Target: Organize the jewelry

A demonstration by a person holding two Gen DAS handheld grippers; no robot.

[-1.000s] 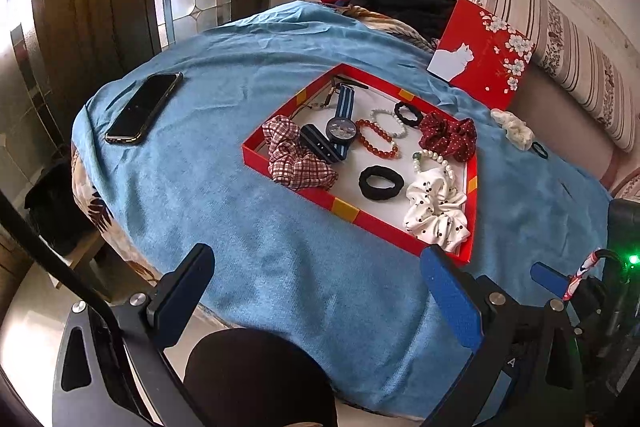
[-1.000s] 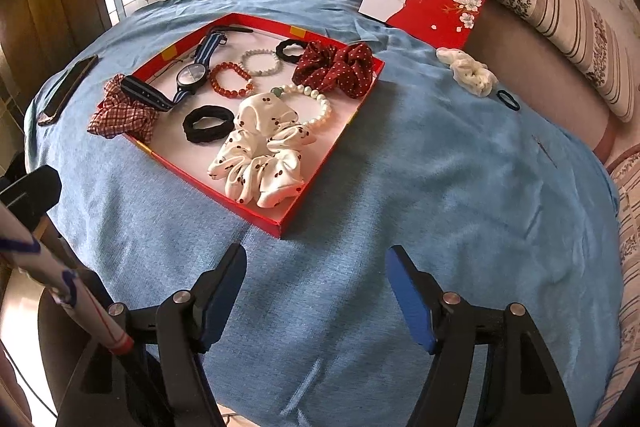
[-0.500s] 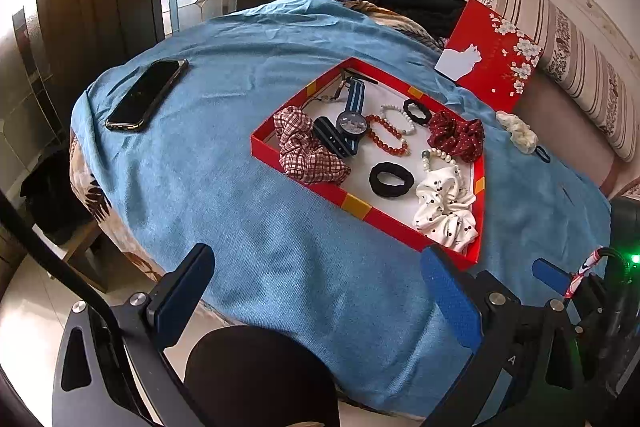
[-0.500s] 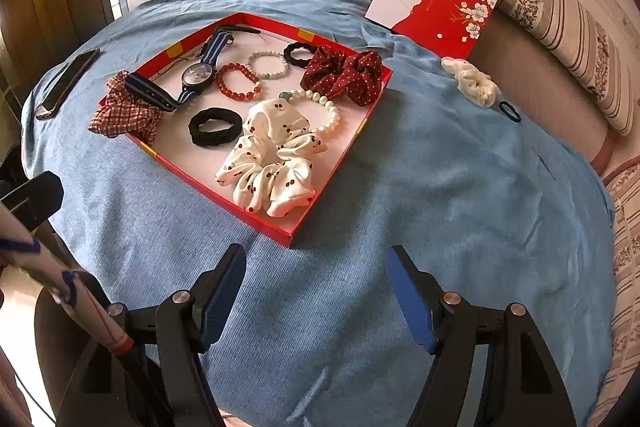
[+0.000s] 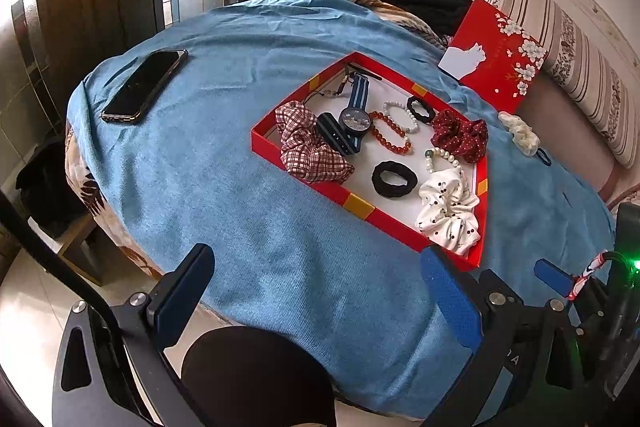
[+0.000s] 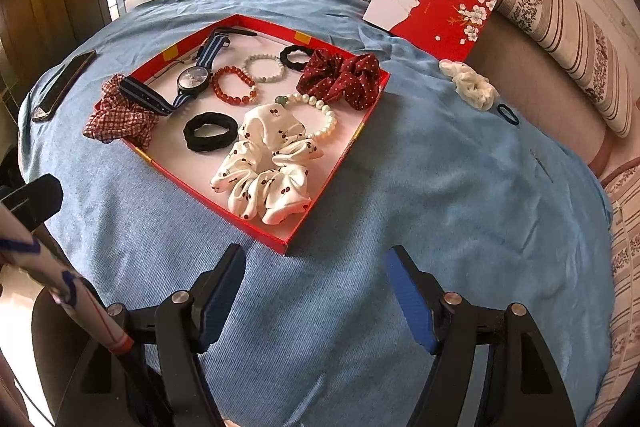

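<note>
Entry: both views had drawn slightly nearer the red tray [image 6: 340,163] over the last second. Left gripper [image 5: 316,291] and right gripper [image 6: 316,291]: jaws apart, empty, short of the tray. Cream scrunchie [image 6: 468,85] and dark hair tie [image 6: 508,115] lay outside on the blue cloth [image 6: 420,207], judged still to collect.

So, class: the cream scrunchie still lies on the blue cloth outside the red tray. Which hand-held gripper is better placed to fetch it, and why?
Probably the right hand-held gripper: open and empty, on the scrunchie's side of the tray. The left, also open, would have to cross the tray.
</note>
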